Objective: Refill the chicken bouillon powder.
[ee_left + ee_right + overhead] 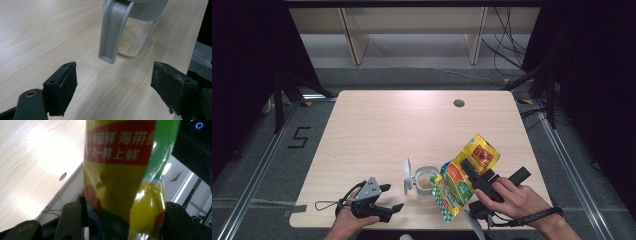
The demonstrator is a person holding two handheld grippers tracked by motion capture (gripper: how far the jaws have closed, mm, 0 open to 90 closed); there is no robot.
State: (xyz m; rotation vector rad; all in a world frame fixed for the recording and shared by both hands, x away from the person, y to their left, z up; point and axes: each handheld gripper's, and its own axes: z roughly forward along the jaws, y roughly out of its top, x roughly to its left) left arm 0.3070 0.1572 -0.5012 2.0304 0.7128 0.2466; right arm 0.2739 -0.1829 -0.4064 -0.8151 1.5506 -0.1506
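Yellow seasoning pouch [120, 182] lettered "海带", clamped in right hand-held gripper [122, 220]; left hand-held gripper [113, 85] jaws apart.

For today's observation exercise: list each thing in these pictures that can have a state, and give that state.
Clear container: upright, lid flipped open, some beige powder inside.
Seasoning pouch: lifted, tilted mouth-down over the container.
Left hand-held gripper: open, holding nothing.
Right hand-held gripper: shut on the pouch.

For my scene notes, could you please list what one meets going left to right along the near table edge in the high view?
Left hand-held gripper → open grey lid → clear jar → yellow-green pouch → right hand-held gripper.
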